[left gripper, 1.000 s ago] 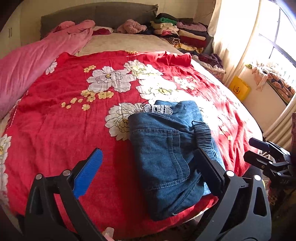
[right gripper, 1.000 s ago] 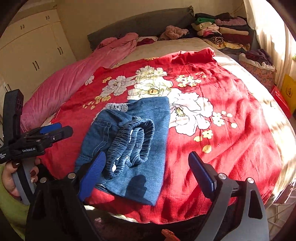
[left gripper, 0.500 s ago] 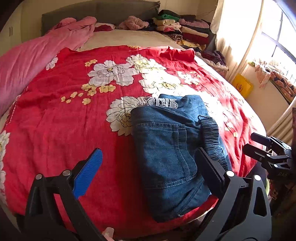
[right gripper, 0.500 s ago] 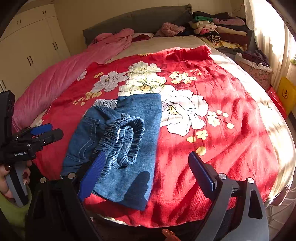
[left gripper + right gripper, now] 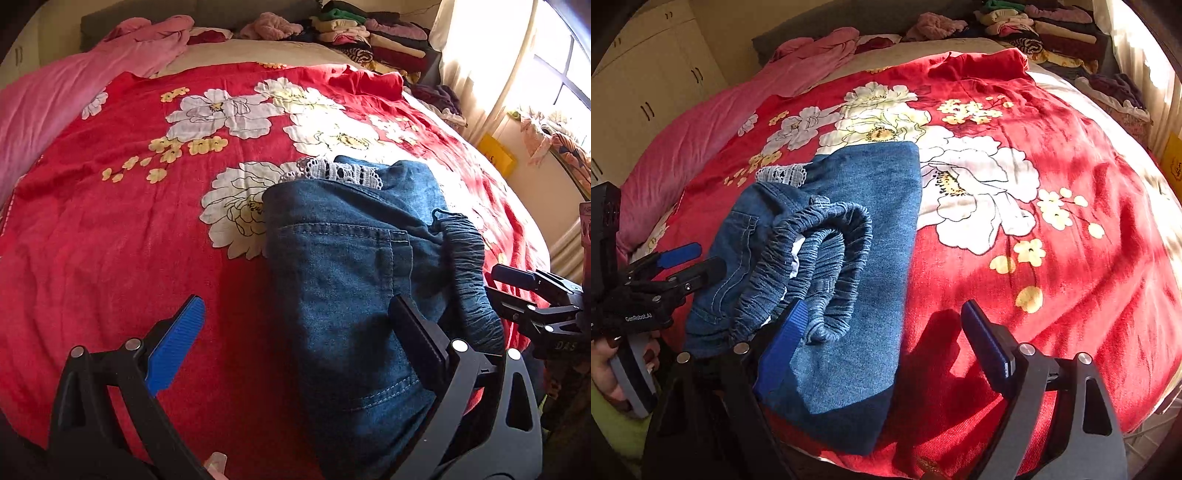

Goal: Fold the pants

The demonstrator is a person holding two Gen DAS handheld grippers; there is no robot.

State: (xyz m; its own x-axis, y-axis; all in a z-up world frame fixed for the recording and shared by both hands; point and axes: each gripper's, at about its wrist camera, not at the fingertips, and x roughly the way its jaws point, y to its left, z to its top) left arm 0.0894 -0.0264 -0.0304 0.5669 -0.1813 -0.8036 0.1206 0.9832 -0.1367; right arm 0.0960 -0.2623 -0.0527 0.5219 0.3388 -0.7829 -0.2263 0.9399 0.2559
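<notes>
Blue denim pants (image 5: 351, 266) lie folded in a bundle near the front edge of the bed, also in the right wrist view (image 5: 846, 236). The elastic waistband (image 5: 820, 258) is bunched on top and a white lace hem (image 5: 340, 171) sticks out at the far end. My left gripper (image 5: 295, 325) is open and empty, just above the near end of the pants. My right gripper (image 5: 882, 332) is open and empty, its left finger over the pants' near edge. Each gripper shows in the other's view, the right one (image 5: 524, 295) and the left one (image 5: 679, 266).
A red floral bedspread (image 5: 129, 221) covers the bed. A pink duvet (image 5: 48, 96) lies along the left side. Stacked folded clothes (image 5: 369, 33) sit at the far right by the headboard. A curtained window (image 5: 517, 55) and a yellow box (image 5: 495, 155) are at the right; cupboards (image 5: 646, 85) at the left.
Both grippers have moved forward and closer to the pants, which now fill more of each view. Both stay open; the pants have not moved.
</notes>
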